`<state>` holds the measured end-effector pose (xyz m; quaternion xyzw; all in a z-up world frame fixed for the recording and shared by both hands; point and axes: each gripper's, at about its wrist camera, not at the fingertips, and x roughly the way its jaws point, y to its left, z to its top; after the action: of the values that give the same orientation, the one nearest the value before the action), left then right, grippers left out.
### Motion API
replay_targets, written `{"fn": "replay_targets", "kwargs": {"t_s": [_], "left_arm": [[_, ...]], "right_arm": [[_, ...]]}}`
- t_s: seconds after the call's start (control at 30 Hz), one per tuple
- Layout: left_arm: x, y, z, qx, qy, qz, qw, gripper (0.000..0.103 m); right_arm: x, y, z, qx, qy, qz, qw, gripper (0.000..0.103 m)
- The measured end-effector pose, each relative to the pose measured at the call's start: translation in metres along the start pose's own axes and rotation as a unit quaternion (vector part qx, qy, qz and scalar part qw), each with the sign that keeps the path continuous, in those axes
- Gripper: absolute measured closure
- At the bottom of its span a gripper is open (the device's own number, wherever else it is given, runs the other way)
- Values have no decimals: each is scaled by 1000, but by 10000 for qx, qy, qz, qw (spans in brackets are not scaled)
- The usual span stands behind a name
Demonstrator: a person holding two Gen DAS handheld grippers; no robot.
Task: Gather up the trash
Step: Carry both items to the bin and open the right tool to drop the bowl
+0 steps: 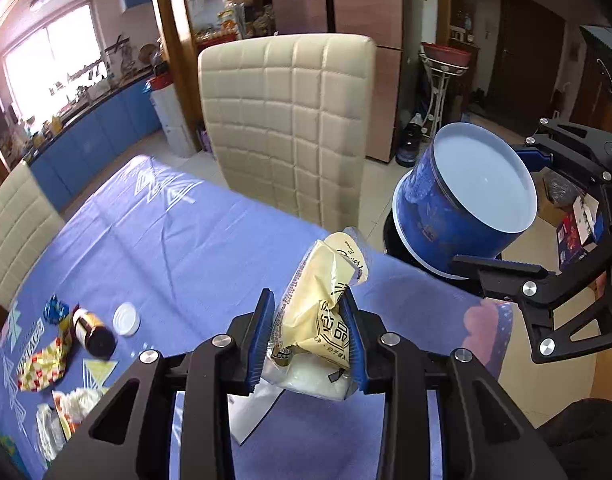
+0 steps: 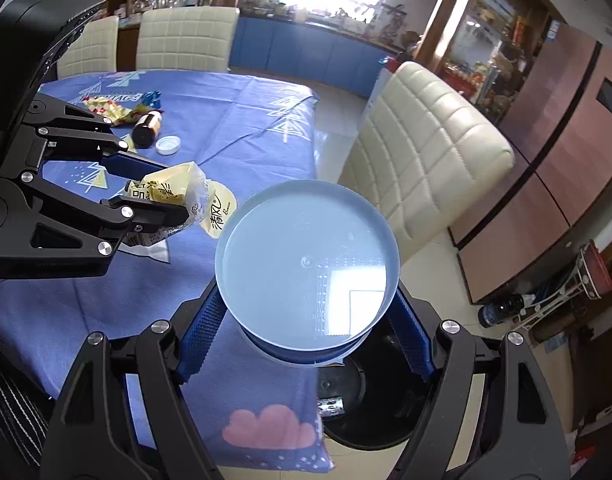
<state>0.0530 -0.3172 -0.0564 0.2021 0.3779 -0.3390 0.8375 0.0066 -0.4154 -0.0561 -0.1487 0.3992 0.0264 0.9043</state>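
My left gripper (image 1: 308, 300) is shut on a crumpled yellow snack wrapper (image 1: 326, 272) and holds it above the table. In the right wrist view it (image 2: 173, 192) shows at the left with the wrapper (image 2: 193, 196). My right gripper (image 2: 306, 296) is shut on a round blue tub (image 2: 306, 264) whose pale flat end faces the camera. The tub (image 1: 458, 200) hangs over a black bin (image 2: 370, 408) at the table's corner. A brown bottle (image 1: 93, 334), a white cap (image 1: 126, 319), a red-and-yellow wrapper (image 1: 45, 364) and a blue foil (image 1: 55, 310) lie on the cloth.
The table wears a blue cloth (image 1: 165, 240). A cream padded chair (image 1: 289, 128) stands at its far side, close to the bin, and another (image 1: 13, 220) at the left. White tissue (image 1: 77, 400) and a paper sheet (image 1: 253, 412) lie near the front edge.
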Motion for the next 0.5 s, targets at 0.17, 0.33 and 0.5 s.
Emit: {"fn": "replay_targets", "kwargs": {"t_s": [0.17, 0.33, 0.5], "left_arm": [[6, -23, 18, 256, -79, -76, 9996, 70], [14, -43, 34, 426, -128, -196, 9988, 70], [22, -61, 48, 631, -167, -235, 9976, 69]], "right_arm": [[-6, -21, -8, 151, -22, -171, 9997, 26], [-10, -37, -18, 254, -8, -315, 9992, 26], [-10, -58, -23, 380, 3, -451, 9983, 25]]}}
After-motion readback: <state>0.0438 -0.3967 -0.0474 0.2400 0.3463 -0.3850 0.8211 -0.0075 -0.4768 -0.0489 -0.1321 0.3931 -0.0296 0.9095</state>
